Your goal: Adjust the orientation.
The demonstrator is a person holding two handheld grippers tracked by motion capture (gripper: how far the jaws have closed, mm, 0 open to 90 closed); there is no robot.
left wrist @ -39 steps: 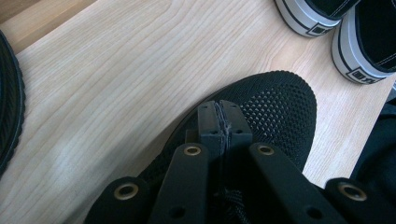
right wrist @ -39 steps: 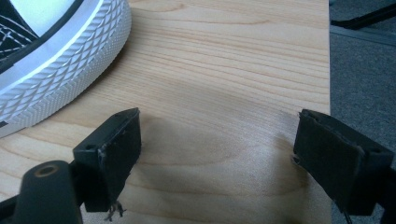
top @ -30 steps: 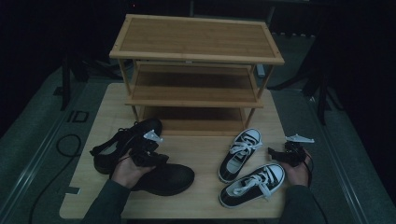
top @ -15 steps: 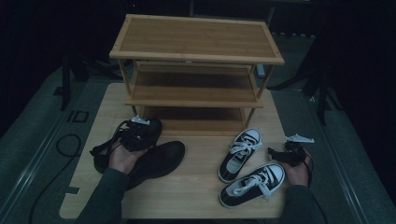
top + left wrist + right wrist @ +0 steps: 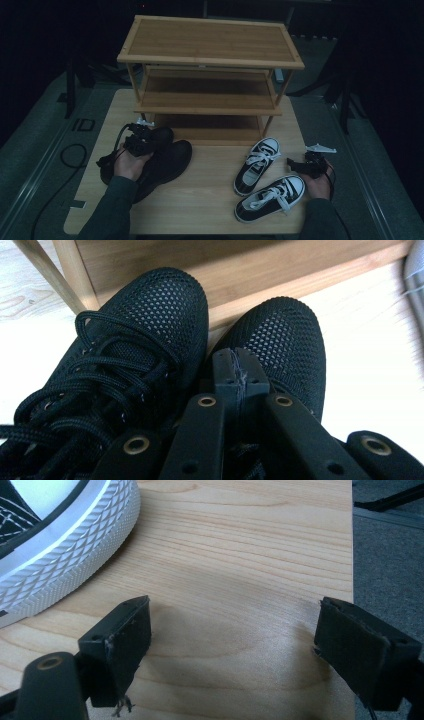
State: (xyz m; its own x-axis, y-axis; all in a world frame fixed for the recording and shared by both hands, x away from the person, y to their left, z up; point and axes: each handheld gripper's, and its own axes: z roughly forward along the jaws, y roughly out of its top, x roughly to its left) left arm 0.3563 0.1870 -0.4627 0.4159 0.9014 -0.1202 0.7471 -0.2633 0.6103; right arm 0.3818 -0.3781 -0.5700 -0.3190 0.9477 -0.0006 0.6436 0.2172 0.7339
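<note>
I am working at a light wooden table (image 5: 210,200) with a three-shelf bamboo rack (image 5: 210,55) standing at its far side.

At the left, my left gripper (image 5: 141,135) is sitting over a pair of black mesh shoes (image 5: 165,155) that are lying side by side, touching, with their toes pointing toward the bottom shelf of the rack. In the left gripper view the two toes are reaching right up to the rack's lowest board, the laced shoe (image 5: 130,350) on one side and its mate (image 5: 287,340) on the other. My left gripper's (image 5: 235,371) jaws are pressing flat against each other, fully closed, just above the inner edge of that second shoe. I cannot tell whether a thin bit of the shoe's collar is being pinched between them, since the pads are hiding whatever is under them.

Toward the right, a pair of black-and-white sneakers (image 5: 265,180) is resting on the table, one nearer the rack and one nearer me, close together and angled toward the rack.

At the far right, my right gripper (image 5: 300,165) is hovering low by the table's right edge, just beside the toe of the nearer sneaker (image 5: 60,545). Its jaws are standing wide apart with bare wood between them, holding nothing.
</note>
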